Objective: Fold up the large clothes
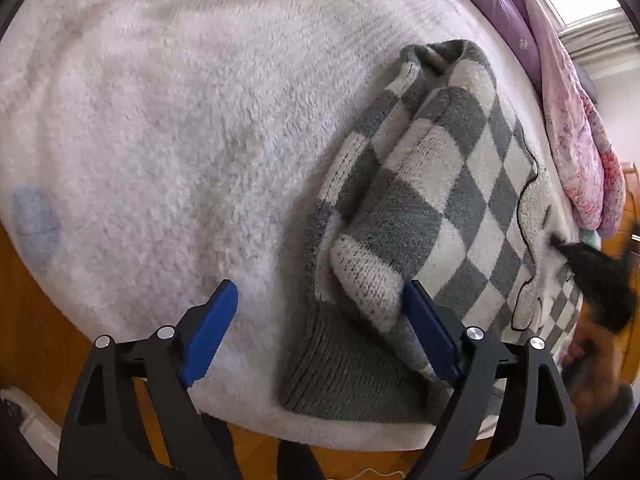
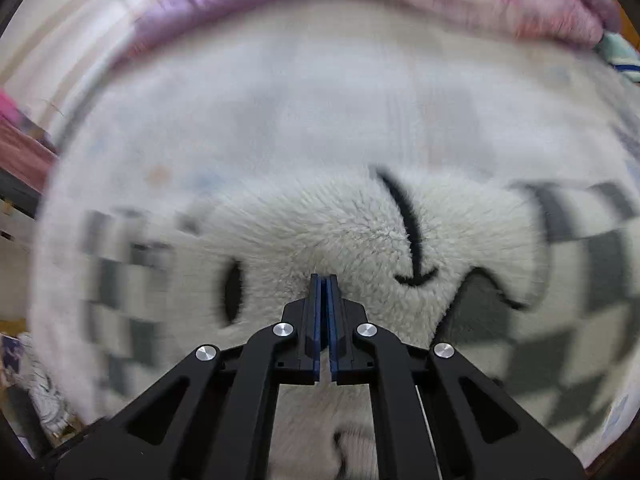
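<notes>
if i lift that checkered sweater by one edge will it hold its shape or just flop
Probably flop: the sweater already lies in soft folds on the blanket. Its thick knit looks fairly heavy, so the loose part would likely sag. The fuzzy surface should grip rather than slip.

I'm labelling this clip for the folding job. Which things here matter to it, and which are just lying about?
Part of the job:
checkered sweater
left gripper, open
right gripper, shut
white fleece blanket underneath

Lying about:
purple quilt
pink floral bedding

left wrist view looks down over sweater (image 1: 432,216) on blanket (image 1: 160,120); right wrist view sits close on its fuzzy patch (image 2: 320,232), both share sweater
</notes>
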`<state>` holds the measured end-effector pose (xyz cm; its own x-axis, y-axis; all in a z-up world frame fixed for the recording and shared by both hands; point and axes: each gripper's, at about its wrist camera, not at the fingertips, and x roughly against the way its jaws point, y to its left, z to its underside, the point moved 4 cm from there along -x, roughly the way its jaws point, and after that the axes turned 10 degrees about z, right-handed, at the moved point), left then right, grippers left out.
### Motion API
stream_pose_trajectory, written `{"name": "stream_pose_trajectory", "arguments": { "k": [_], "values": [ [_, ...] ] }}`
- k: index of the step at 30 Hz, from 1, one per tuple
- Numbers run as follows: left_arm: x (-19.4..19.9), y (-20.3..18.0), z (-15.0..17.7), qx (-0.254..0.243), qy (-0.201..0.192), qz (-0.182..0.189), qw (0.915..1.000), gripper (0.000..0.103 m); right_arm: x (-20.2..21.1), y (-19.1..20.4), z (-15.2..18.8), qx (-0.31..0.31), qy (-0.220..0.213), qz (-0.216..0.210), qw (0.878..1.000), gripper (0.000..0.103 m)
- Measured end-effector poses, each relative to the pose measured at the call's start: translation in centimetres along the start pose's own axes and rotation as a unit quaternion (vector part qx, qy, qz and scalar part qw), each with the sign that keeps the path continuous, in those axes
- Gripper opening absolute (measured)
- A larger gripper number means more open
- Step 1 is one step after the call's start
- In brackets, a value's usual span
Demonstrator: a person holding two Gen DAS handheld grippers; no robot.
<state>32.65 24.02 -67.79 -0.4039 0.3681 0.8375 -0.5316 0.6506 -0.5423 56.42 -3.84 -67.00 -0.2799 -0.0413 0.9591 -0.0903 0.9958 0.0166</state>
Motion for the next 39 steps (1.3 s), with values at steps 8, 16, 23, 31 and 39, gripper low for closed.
{"name": "stream_pose_trajectory", "arguments": {
  "k": [8, 16, 23, 31, 39],
  "values": [
    [-0.6, -0.7, 0.9, 0.019, 0.007, 0.034, 0.9992, 0.088, 1.4, -1.6, 5.2, -0.047, 0.035, -0.036, 0.998, 0.0],
    [-2.3, -0.2, 1.9, 0.022, 0.036, 0.021, 0.9989, 0.088, 2.5, -2.3, 13.7, -0.065, 0.073, -0.05, 0.994, 0.0],
    [-3.1, -0.9, 1.4, -0.001, 0.056, 0.032, 0.9979, 0.048, 6.6, 0.5, 13.8, 0.002, 0.003, -0.101, 0.995, 0.031],
    [0.0, -4.8, 0.8, -0.035, 0.051, 0.078, 0.995, 0.019, 10.9, 9.6, 18.9, 0.156, -0.072, -0.165, 0.971, 0.063],
    [3.2, -7.1, 1.0, -0.041, 0.044, 0.133, 0.9893, 0.019, 12.3, 15.2, 20.1, 0.238, -0.142, -0.184, 0.943, 0.072]
  ]
}}
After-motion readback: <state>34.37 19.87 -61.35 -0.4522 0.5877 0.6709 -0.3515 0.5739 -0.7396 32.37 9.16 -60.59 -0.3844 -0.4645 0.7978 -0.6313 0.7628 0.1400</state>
